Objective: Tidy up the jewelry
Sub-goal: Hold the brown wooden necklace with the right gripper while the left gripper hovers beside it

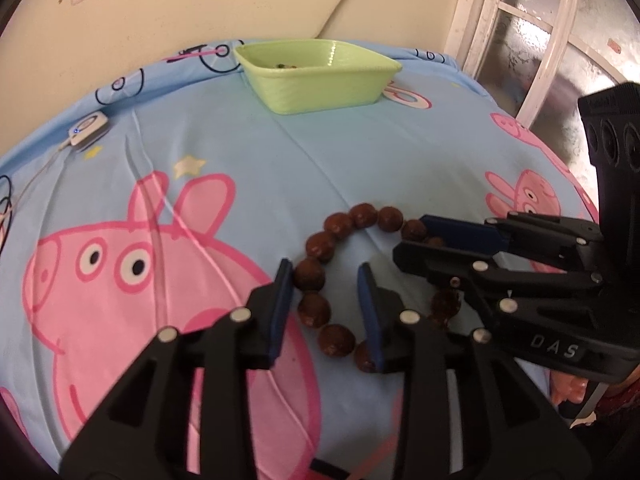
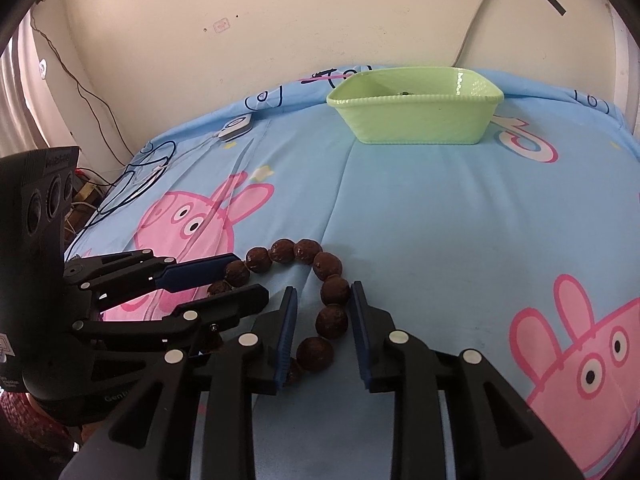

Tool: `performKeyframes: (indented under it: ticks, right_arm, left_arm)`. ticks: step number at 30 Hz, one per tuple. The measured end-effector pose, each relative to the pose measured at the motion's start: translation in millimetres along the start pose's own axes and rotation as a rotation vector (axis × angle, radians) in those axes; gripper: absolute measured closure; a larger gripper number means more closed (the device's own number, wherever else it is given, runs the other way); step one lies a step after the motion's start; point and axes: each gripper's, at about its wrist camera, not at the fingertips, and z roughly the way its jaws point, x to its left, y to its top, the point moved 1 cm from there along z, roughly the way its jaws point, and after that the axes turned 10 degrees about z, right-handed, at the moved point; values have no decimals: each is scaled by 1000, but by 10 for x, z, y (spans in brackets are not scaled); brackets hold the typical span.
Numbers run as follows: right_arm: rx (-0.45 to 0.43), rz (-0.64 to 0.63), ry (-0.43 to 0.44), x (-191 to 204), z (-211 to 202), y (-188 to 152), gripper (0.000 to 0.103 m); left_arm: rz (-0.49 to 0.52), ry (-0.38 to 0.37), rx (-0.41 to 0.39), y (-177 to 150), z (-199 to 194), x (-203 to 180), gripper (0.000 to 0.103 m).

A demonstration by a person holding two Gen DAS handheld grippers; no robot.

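A ring of brown beads (image 1: pixel 320 272) lies on the blue cartoon sheet (image 1: pixel 224 184), with both grippers set over it. The left gripper (image 1: pixel 326 280) stands open astride the ring's left arc, beads between its fingers but not pressed. The right gripper (image 2: pixel 323 300) is also parted, straddling the opposite arc, one bead touching its right pad. A green tray (image 2: pixel 416 120) sits well beyond both.

Around the bead bracelet (image 2: pixel 316 280) you have little room: the left gripper (image 2: pixel 250 276) crowds its left side and the right gripper (image 2: pixel 322 312) straddles its right arc. Beyond the bracelet, bare sheet (image 2: pixel 420 208) runs clear up to the green basket (image 2: pixel 416 120), which blocks the far edge. Far left of the bracelet, a small white device (image 2: pixel 237 126) and its cable lie on the sheet.
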Motion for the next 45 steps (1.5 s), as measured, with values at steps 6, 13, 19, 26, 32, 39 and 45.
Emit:
performKeyframes:
  ticks: [6,13,19,26,32,39,45]
  right_arm:
    - [1,-1,-1,-1,-1,5,101]
    - [3,2,4,-3,10,9,101]
    - [4,7,9,-15,13,12,101]
    - [3,8,7,-19,10,17,100]
    - [0,15,3,-23,-3,19,101]
    - [-8,29,-5,-49,-20,14,101]
    - [-8,22,-16,-34,-21,12,101]
  left_arm:
    - [-8,-10,-3,-5,-4,16,71]
    - [-5,-5,-2,-7,-6,24,71]
    - [-9,-10,-3,-10,-10,26,71]
    - [-10,-9,-3,-13,-9,26,71]
    - [-11,-17,-4,-18,-9,32,71]
    - [-7,-18,-5,-23,-11,40,71]
    - [10,-48,-9,-24,-20,-6,54]
